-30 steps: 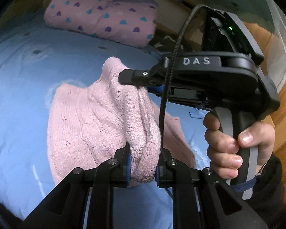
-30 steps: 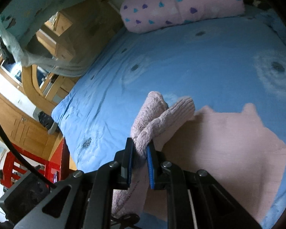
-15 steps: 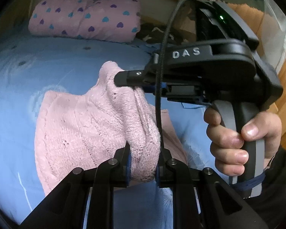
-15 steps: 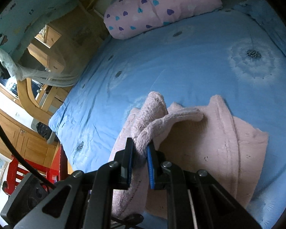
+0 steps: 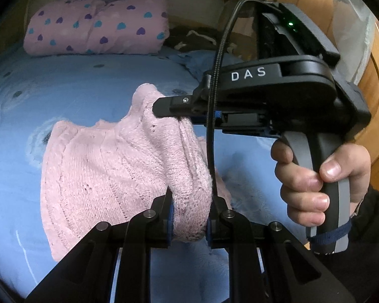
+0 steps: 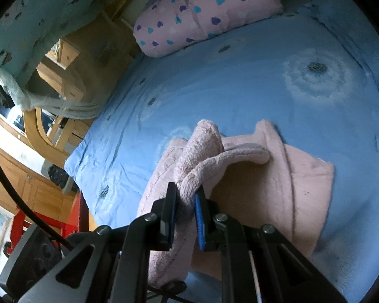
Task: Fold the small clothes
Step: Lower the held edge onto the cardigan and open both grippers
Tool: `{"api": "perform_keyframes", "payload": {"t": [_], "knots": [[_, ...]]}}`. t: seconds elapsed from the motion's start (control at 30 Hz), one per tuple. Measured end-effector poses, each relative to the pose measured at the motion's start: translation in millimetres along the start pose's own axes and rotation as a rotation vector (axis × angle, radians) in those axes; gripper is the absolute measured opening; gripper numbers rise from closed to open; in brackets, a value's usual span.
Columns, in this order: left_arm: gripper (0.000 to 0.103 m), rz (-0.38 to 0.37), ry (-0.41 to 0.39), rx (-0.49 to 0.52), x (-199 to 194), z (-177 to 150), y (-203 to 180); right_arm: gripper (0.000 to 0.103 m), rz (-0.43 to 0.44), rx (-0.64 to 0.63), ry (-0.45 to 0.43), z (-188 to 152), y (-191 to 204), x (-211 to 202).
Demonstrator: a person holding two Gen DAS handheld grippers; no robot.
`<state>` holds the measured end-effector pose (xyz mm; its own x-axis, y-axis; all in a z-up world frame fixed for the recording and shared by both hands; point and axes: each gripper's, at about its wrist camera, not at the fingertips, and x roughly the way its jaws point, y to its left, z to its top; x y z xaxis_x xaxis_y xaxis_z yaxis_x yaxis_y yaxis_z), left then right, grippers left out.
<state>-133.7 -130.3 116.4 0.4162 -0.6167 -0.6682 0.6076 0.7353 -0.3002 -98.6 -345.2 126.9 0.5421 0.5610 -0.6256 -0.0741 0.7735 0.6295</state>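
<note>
A small pink knitted sweater (image 5: 101,166) lies on the blue bed sheet (image 5: 63,85). Its near edge is lifted and folded over the rest. My left gripper (image 5: 188,221) is shut on a thick bunch of that edge at the bottom of the left wrist view. My right gripper (image 5: 164,107) comes in from the right, held by a hand (image 5: 313,184), and is shut on the edge further along. In the right wrist view my right gripper (image 6: 185,210) pinches the pink sweater (image 6: 262,181), whose far part lies flat on the sheet (image 6: 240,80).
A pink pillow with heart prints (image 5: 96,27) lies at the head of the bed, also in the right wrist view (image 6: 204,12). Wooden furniture (image 6: 40,189) and a red frame (image 6: 20,222) stand beyond the bed's left edge. A wooden panel (image 5: 376,80) is at right.
Both grippers, still shut on the sweater's edge, have carried it across over the flat part. More of the sweater now lies doubled on the sheet.
</note>
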Motion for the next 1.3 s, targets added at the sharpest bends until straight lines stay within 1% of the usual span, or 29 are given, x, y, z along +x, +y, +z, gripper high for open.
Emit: {"api": "perform_keyframes", "payload": {"t": [0.17, 0.33, 0.4, 0.47, 0.53, 0.63, 0.7, 0.8, 0.9, 1.0, 1.1, 1.17, 1.2, 1.23, 1.3], "knots": [[0.000, 0.007, -0.008, 0.026, 4.9, 6.9, -10.1, 0.014, 0.034, 0.023, -0.030, 4.4, -15.2, -13.2], [0.000, 0.012, -0.055, 0.048, 5.4, 16.6, -19.9, 0.014, 0.083, 0.009, -0.100, 15.0, -19.3, -25.1], [0.000, 0.015, -0.069, 0.039, 6.9, 18.5, -21.1, 0.014, 0.080, -0.015, -0.126, 18.4, -15.4, -27.1], [0.000, 0.008, -0.063, 0.033, 11.5, 16.1, -21.3, 0.014, 0.069, -0.048, -0.133, 18.2, -11.2, -27.4], [0.000, -0.004, -0.033, 0.025, 18.6, 8.2, -21.6, 0.014, 0.017, -0.038, -0.097, 14.8, -14.4, -21.9], [0.000, -0.026, 0.033, 0.028, 36.9, -9.1, -21.5, 0.014, -0.069, 0.023, -0.016, 1.6, -38.0, -11.3], [0.000, -0.019, 0.071, 0.051, 46.5, -22.6, -22.6, 0.014, -0.110, 0.060, 0.025, -9.5, -54.5, -8.9], [0.000, -0.019, 0.085, 0.069, 50.2, -32.7, -25.8, 0.014, -0.116, 0.091, 0.040, -23.7, -72.0, -17.3], [0.000, -0.035, 0.077, 0.089, 46.9, -33.2, -32.7, 0.014, -0.117, 0.113, 0.035, -31.2, -80.5, -29.5], [0.000, -0.039, 0.082, 0.099, 48.9, -32.1, -39.9, 0.014, -0.111, 0.142, 0.028, -33.6, -88.7, -37.1], [0.000, -0.027, 0.088, 0.108, 57.2, -29.3, -37.6, 0.014, -0.126, 0.170, 0.035, -34.3, -96.4, -37.3], [0.000, -0.018, 0.089, 0.094, 62.9, -29.8, -36.4, 0.014, -0.129, 0.178, 0.036, -35.0, -101.1, -36.7], [0.001, -0.014, 0.093, 0.086, 68.3, -31.1, -40.1, 0.014, -0.131, 0.181, 0.034, -34.0, -101.2, -35.3], [0.005, -0.014, 0.101, 0.080, 71.9, -31.4, -40.8, 0.014, -0.135, 0.182, 0.032, -33.7, -103.2, -34.9], [0.010, -0.030, 0.120, 0.102, 78.7, -32.6, -43.5, 0.015, -0.151, 0.195, 0.036, -33.4, -108.8, -33.5]]}}
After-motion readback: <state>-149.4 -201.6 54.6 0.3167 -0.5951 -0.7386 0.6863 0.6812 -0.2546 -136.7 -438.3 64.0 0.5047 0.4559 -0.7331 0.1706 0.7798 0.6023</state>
